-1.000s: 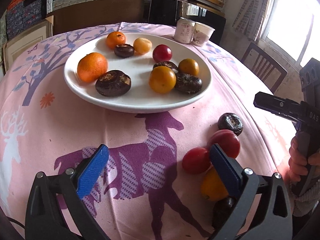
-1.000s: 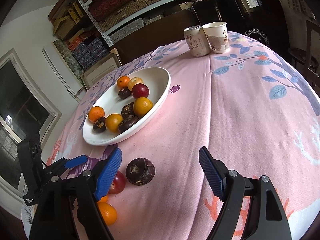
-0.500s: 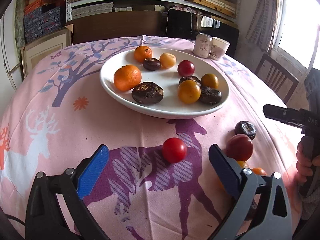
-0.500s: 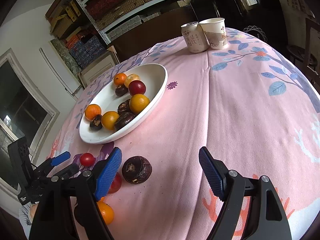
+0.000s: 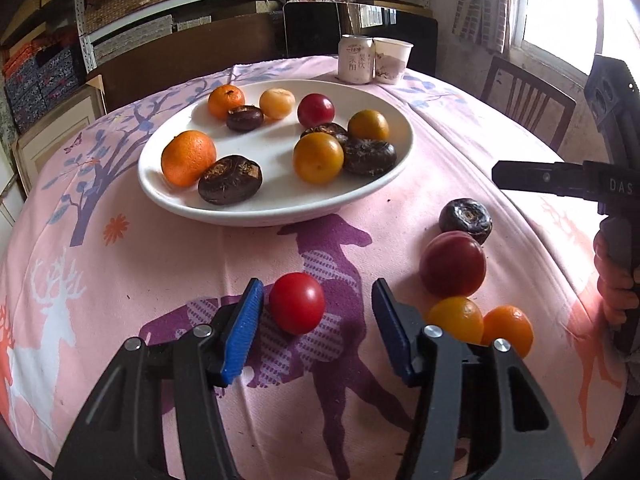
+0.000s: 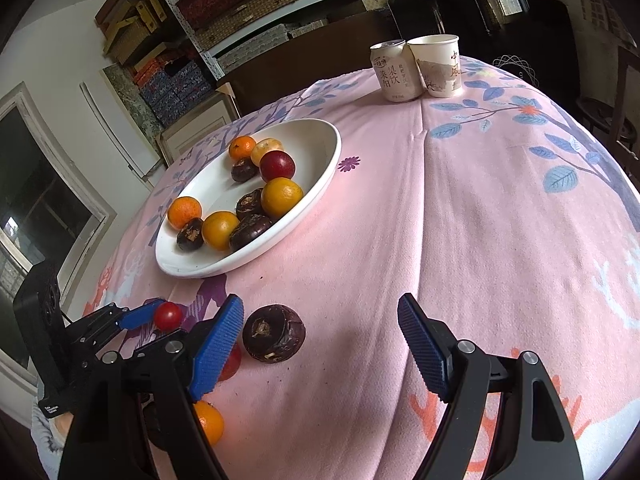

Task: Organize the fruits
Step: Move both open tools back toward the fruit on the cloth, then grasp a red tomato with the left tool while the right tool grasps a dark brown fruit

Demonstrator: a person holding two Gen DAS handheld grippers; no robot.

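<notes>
- Your left tongs (image 5: 318, 312) are closing with the red tomato (image 5: 297, 303) between the blue pads; the left pad is just beside it, the right pad stands clear, so nothing is gripped.
- Your right tongs (image 6: 320, 338) hang wide with nothing held; bare pink cloth lies between the pads, and the dark water chestnut (image 6: 274, 333) sits just beside the left pad.
- The tomato lies on the purple deer print near the surface's near edge, apart from the white plate (image 5: 400, 152).
- To its right is a cluster toward the surface's right edge: a dark red plum (image 5: 453, 265), a yellow-orange fruit (image 5: 456, 318) and a small orange (image 5: 509, 330), both partly cut off by the left tongs' arm.
- In the right wrist view the plum is mostly hidden behind the left pad.
- The plate, nearer the middle, carries oranges, dark water chestnuts and one red plum.
- At the far edge a can (image 6: 394, 72) and a paper cup (image 6: 438, 65) touch.
- Your right hand (image 5: 616, 276) is cut off at the frame edge.
</notes>
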